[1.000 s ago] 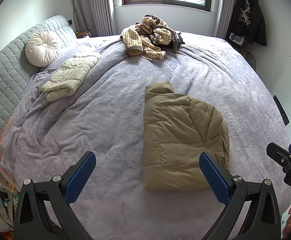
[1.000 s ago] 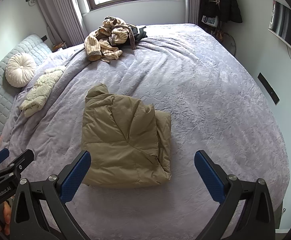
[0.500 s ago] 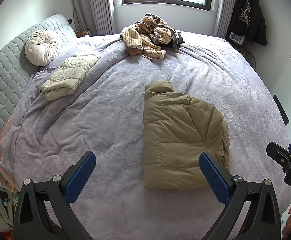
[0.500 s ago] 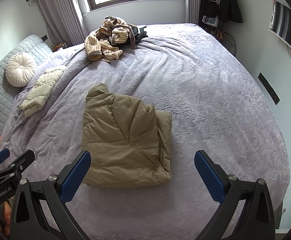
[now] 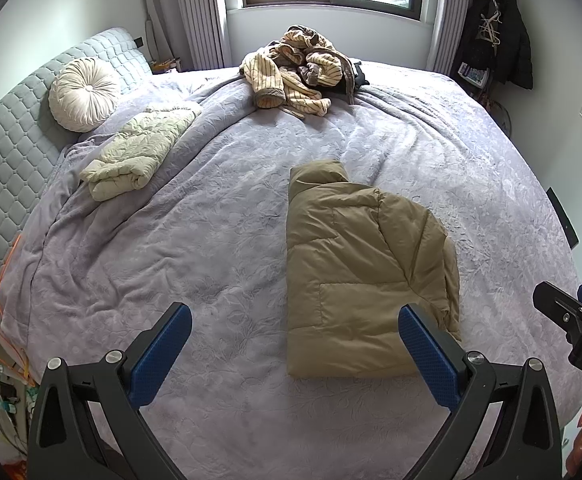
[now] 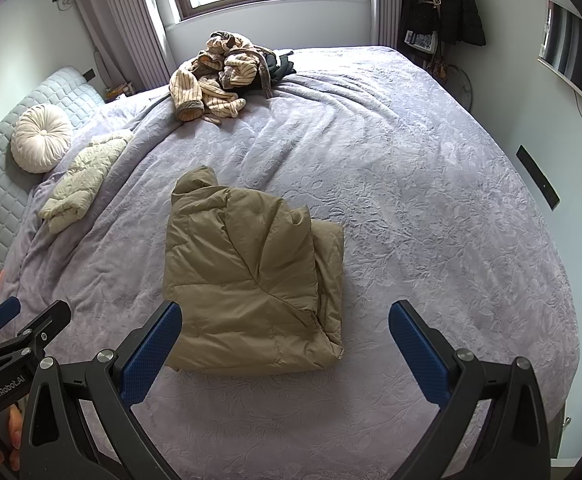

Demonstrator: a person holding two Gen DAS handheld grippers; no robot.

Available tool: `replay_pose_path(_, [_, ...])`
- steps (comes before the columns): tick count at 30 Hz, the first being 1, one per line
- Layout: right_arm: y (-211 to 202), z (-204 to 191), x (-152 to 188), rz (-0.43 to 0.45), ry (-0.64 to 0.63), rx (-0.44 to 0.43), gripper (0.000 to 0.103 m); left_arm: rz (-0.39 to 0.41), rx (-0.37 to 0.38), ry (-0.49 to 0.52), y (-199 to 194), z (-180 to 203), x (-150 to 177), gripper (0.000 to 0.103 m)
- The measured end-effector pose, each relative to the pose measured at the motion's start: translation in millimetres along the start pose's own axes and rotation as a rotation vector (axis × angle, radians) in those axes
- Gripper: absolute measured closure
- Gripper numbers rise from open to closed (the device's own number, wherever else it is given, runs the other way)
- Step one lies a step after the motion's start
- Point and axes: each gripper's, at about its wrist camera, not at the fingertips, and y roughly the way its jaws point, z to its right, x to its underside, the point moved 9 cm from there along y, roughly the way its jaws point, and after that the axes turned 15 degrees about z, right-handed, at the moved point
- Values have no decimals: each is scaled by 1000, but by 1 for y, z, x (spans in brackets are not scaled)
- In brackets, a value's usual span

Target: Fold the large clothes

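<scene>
While the tan jacket (image 6: 247,280) lies folded lengthwise at centre frame on the bed (image 6: 431,200), both the left gripper (image 5: 291,348) and right gripper (image 6: 285,344) hover with jaws released, so the next move is probably gripping its near hem to fold upward.

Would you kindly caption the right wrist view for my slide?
Open right tongs hover over a folded tan puffer jacket on a lavender bed.

Both wrist views high above bed (image 5: 219,208), facing window, sharing folded jacket (image 6: 243,280)
</scene>
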Motion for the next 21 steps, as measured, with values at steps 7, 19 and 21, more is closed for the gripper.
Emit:
replay_pose_path(7, [0, -1, 1, -1, 0, 1, 0, -2, 4, 1, 1, 0, 0, 0])
replay_pose_path(19, [-1, -2, 1, -3, 2, 2, 0, 20, 8, 23, 3, 2, 2, 0])
replay_pose_path(21, [-1, -3, 3, -3, 3, 3, 0, 28, 12, 30, 4, 2, 3, 0])
